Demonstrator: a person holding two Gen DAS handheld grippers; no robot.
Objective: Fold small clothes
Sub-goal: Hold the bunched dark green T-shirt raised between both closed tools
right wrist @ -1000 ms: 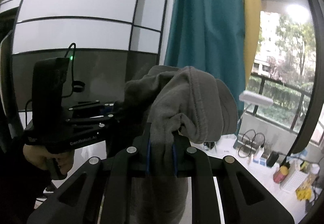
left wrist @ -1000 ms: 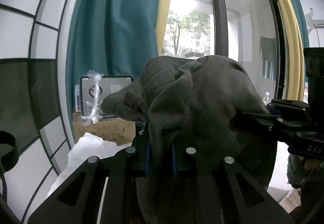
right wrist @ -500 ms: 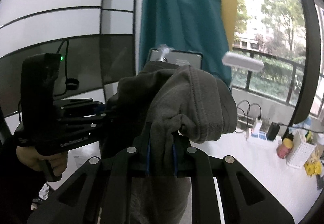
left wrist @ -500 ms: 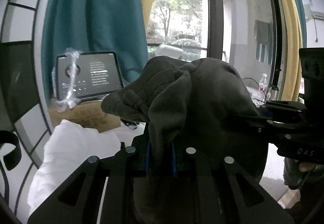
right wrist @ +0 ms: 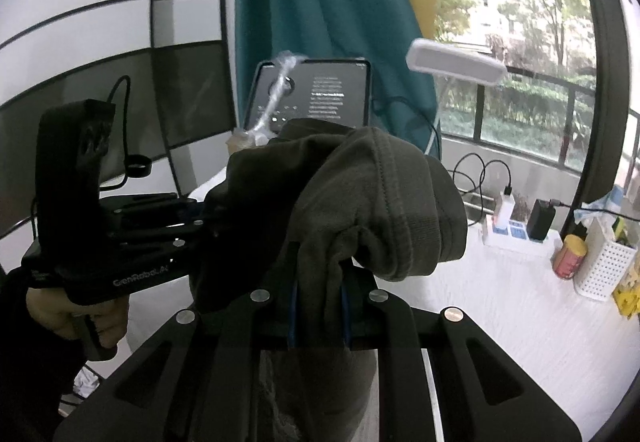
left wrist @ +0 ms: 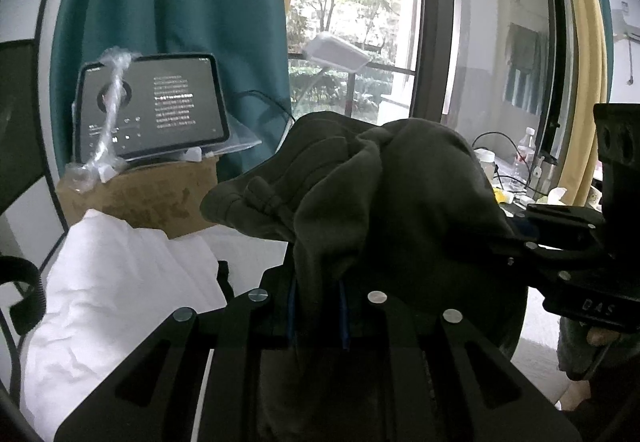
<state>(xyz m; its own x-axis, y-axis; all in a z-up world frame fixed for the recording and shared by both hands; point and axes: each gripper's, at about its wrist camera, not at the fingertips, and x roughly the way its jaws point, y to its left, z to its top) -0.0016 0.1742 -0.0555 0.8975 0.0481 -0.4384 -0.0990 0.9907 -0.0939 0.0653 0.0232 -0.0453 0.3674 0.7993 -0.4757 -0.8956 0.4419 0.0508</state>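
Note:
A dark olive-grey garment (left wrist: 400, 194) is held up in the air between both grippers. My left gripper (left wrist: 318, 316) is shut on one bunched edge of it, and the cloth spills over its fingers. My right gripper (right wrist: 320, 316) is shut on another bunched edge of the same garment (right wrist: 360, 202). The right gripper also shows at the right of the left wrist view (left wrist: 576, 266). The left gripper shows at the left of the right wrist view (right wrist: 120, 242), in a hand. The garment's lower part hangs below, out of sight.
A tablet (left wrist: 148, 110) stands on a cardboard box (left wrist: 136, 198) at the back by a teal curtain (left wrist: 180, 2). White cloth (left wrist: 108, 282) lies on the left. A white table (right wrist: 500, 306) carries chargers, a red can (right wrist: 568, 256) and a white basket (right wrist: 604, 266).
Both grippers have tilted and come down with the garment; the tablet, box and table have risen into view. The grips on the cloth have not changed.

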